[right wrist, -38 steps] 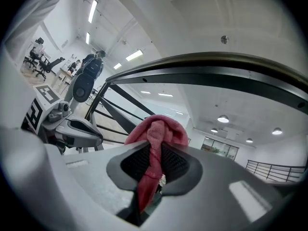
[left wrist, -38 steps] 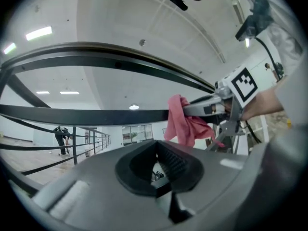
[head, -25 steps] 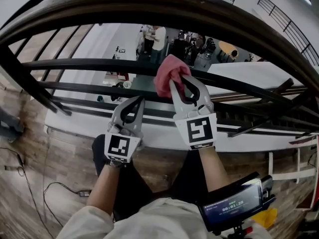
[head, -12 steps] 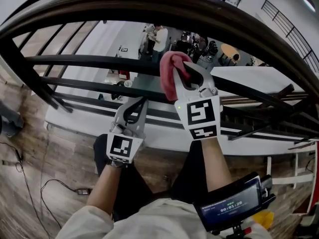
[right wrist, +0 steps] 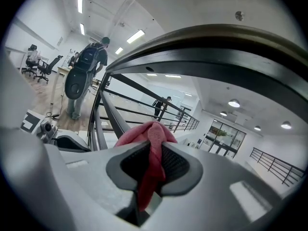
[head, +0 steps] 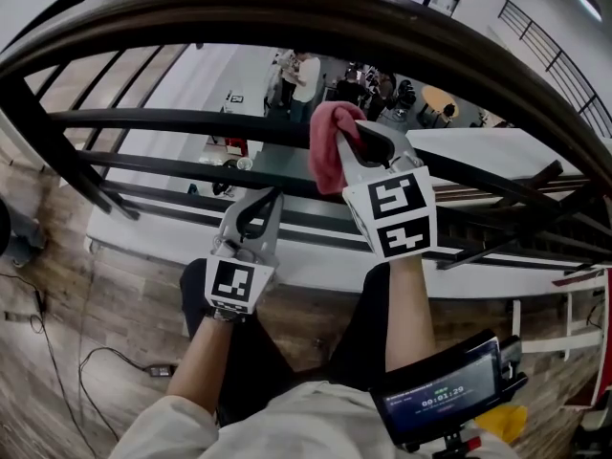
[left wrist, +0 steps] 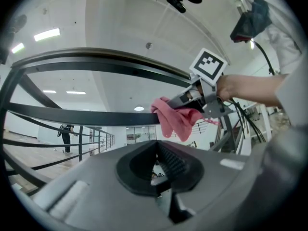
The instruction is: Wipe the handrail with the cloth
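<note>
Here we have the pink cloth (head: pixel 326 147) pinched tight between the closed jaws of our right gripper (head: pixel 356 142), with a bunch of it sticking out past the jaw tips. It sits below the broad dark handrail (head: pixel 287 12), level with the first thin bar (head: pixel 172 122) under it, though we cannot tell whether the cloth touches that bar. Our left gripper (head: pixel 268 195) is lower still beneath the handrail, just left of the cloth, its jaws brought together on nothing. Beyond the handrail, people (head: pixel 301 70) stand on a lower floor
</note>
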`<state>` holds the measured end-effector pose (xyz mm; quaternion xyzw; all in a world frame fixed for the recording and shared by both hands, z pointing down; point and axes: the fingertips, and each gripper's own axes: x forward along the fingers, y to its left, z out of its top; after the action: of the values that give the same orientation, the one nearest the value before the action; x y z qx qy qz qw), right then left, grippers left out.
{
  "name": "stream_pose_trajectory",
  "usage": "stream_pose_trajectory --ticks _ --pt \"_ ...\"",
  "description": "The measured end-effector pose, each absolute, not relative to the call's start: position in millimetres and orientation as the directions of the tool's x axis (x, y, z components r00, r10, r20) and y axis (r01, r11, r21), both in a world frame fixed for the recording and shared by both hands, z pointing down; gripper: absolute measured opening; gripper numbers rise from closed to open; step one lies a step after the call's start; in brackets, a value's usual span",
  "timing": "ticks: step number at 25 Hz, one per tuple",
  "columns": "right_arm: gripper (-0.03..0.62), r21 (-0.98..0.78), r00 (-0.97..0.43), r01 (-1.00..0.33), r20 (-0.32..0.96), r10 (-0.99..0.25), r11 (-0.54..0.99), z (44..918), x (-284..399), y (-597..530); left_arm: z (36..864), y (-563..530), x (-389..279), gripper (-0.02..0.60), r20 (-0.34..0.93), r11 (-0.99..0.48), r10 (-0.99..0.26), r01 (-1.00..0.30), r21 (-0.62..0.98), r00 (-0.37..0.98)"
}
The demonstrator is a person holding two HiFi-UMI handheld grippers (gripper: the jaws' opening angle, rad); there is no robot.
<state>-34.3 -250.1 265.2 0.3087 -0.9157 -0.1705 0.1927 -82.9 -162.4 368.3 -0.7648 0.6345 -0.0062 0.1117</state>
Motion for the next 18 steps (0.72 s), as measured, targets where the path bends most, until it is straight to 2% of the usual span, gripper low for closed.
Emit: stream_pose_trajectory --ticks 18 --pt "0.064 0.428 -0.669 -0.555 0.280 -0.688 0.714 270 25 -276 373 -172 -72 0.006 -0.115 -0.195 -0.969 -0.960 -0.199 0.221"
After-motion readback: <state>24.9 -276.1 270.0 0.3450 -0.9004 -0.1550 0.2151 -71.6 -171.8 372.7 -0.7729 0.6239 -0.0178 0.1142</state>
